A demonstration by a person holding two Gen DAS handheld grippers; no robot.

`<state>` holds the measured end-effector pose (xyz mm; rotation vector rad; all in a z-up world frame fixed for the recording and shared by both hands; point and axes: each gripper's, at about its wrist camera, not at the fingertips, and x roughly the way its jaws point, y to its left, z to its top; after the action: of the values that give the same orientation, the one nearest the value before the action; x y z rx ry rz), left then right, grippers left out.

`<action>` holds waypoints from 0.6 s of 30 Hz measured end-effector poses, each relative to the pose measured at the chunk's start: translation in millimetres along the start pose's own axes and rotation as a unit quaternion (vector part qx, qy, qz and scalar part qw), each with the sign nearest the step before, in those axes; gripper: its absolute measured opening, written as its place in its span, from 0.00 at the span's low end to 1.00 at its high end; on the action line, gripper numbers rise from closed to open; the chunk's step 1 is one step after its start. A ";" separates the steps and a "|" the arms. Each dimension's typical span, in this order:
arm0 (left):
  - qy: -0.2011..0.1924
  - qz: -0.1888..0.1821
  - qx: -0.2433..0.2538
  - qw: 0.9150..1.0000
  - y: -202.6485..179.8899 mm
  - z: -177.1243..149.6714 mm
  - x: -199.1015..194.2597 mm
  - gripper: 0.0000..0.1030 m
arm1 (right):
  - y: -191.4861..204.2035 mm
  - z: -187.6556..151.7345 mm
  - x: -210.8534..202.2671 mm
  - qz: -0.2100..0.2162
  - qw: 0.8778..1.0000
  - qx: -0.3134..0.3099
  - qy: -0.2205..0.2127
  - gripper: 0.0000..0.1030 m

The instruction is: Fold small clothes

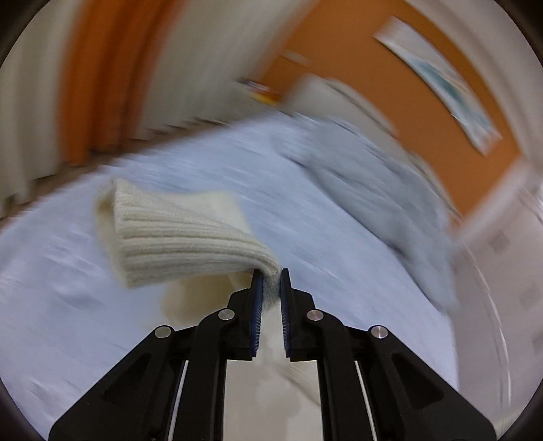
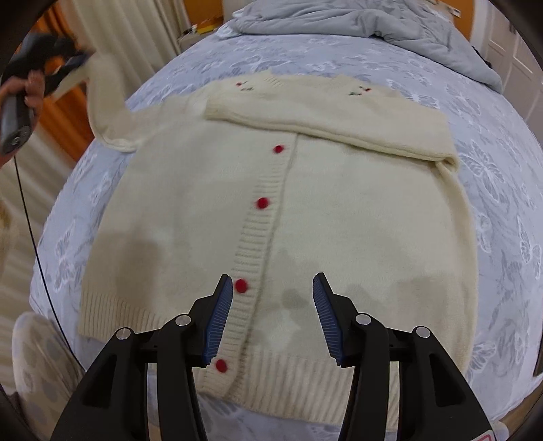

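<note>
A small cream knit cardigan (image 2: 339, 210) with red buttons lies front up on the bed. Its right sleeve (image 2: 325, 122) is folded across the chest. My left gripper (image 1: 269, 276) is shut on the ribbed cuff (image 1: 190, 244) of the left sleeve and holds it lifted above the bed; it also shows in the right wrist view (image 2: 73, 64) at the upper left, with the sleeve (image 2: 105, 101) stretched up to it. My right gripper (image 2: 273, 288) is open and empty, hovering over the cardigan's lower button band.
The bed has a pale blue floral sheet (image 2: 502, 190). A grey duvet (image 2: 390, 23) is bunched at the bed's far end. Cream and orange curtains (image 1: 101, 78) hang along the left. A thin black cable (image 2: 30, 230) hangs at the left.
</note>
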<state>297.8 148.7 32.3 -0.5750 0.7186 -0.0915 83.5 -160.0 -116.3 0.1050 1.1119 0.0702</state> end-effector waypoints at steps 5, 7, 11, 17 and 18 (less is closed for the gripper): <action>0.153 -0.010 0.067 0.986 -90.1 -124.6 69.4 0.50 | -38.5 -3.8 -5.8 -0.015 0.999 0.037 -0.007 0.48; 0.174 0.010 0.057 0.983 -85.1 -161.3 77.9 0.50 | -54.9 -0.6 -8.7 -0.022 0.999 0.047 -0.009 0.48; 0.185 0.030 -0.019 0.982 -32.4 -186.9 60.2 0.59 | -70.8 28.7 -10.5 -0.001 0.998 0.052 -0.027 0.59; 0.178 0.092 -0.056 0.978 42.8 -183.6 26.2 0.59 | -77.8 117.4 39.2 0.035 0.996 0.065 -0.043 0.60; 0.175 0.093 -0.060 0.978 56.4 -177.9 19.3 0.59 | -85.7 134.9 56.4 0.041 0.994 0.092 -0.036 0.60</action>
<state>191.3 108.1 -116.7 -0.6102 1.1230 0.0265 229.8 -245.6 -117.5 0.3158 1.0398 0.0377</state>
